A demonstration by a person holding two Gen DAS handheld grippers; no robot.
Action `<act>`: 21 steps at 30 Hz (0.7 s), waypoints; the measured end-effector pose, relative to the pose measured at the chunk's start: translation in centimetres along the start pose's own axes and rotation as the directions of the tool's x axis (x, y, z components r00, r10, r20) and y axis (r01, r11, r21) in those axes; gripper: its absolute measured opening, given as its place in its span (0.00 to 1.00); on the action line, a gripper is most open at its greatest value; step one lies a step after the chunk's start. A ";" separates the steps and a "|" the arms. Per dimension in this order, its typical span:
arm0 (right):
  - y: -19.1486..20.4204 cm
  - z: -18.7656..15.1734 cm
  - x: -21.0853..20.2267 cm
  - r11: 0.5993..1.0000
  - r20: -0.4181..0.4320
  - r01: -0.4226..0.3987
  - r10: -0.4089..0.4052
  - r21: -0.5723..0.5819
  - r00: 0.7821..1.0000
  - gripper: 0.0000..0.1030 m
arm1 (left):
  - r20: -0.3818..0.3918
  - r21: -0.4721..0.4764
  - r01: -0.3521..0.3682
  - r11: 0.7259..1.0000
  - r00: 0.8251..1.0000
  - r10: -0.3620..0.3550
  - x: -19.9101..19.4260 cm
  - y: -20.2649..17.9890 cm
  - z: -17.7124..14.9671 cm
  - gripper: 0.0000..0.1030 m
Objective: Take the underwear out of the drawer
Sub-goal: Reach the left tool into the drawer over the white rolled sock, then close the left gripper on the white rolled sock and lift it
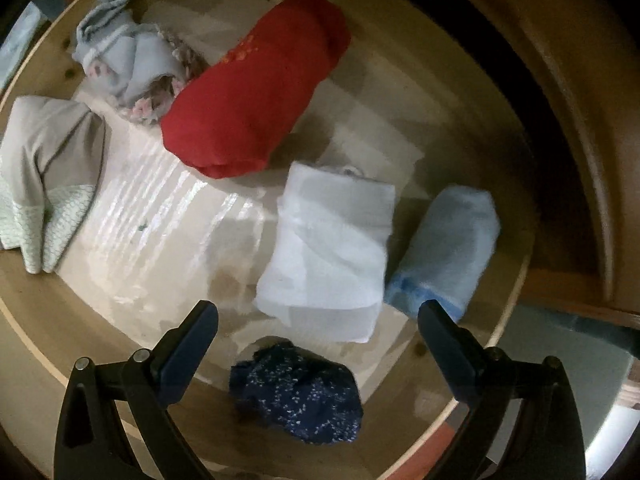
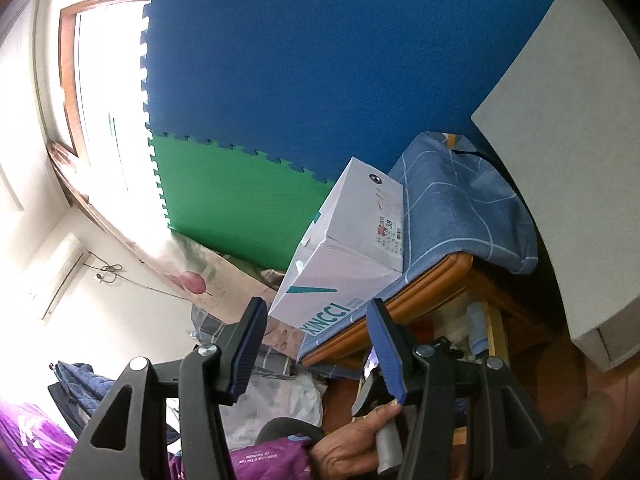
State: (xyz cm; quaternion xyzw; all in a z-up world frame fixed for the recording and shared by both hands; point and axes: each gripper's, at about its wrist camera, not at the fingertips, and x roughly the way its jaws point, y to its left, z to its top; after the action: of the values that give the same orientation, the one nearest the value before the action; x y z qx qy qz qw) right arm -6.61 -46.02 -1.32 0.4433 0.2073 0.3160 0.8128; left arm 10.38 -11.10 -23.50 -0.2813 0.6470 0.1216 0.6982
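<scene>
In the left wrist view I look down into an open wooden drawer (image 1: 36, 320) holding several rolled pieces of underwear. A navy speckled roll (image 1: 298, 394) lies nearest, between and just below the fingertips of my open, empty left gripper (image 1: 316, 320). A white roll (image 1: 328, 248) lies beyond it, a light blue roll (image 1: 444, 252) to its right, a red roll (image 1: 256, 84) further back. My right gripper (image 2: 316, 320) is open and empty, held up away from the drawer, facing a wall.
A grey-blue floral bundle (image 1: 124, 60) and a grey-green folded piece (image 1: 44, 180) lie at the drawer's left. The drawer front (image 1: 576, 128) curves along the right. The right wrist view shows a white shoebox (image 2: 344, 252) on a cloth-covered wooden nightstand (image 2: 436, 284).
</scene>
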 end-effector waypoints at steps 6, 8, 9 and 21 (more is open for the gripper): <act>-0.7 0.1 -0.2 0.999 -0.001 -0.023 0.023 0.042 1.000 0.52 | -0.090 -0.058 -0.077 0.995 0.993 0.072 2.1 0.4 0.7 0.76; -0.9 0.1 -0.4 0.998 0.001 -0.033 0.033 0.051 0.999 0.52 | -0.082 -0.054 -0.088 0.995 0.993 0.083 2.4 0.2 0.8 0.76; -1.0 0.1 -0.4 0.998 0.002 -0.037 0.037 0.055 0.999 0.52 | -0.088 -0.052 -0.094 0.994 0.992 0.089 2.6 0.0 1.0 0.76; -1.4 0.0 0.1 0.997 -0.023 -0.010 0.011 0.071 1.000 0.52 | -0.104 -0.035 -0.055 0.998 0.993 0.051 3.8 1.0 4.4 0.45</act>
State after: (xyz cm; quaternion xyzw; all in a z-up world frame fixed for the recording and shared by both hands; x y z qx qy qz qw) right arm -6.04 -46.56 -2.54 0.4694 0.2256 0.3179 0.7923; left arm 14.05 -8.59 -27.37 -0.2831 0.6870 0.1378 0.6550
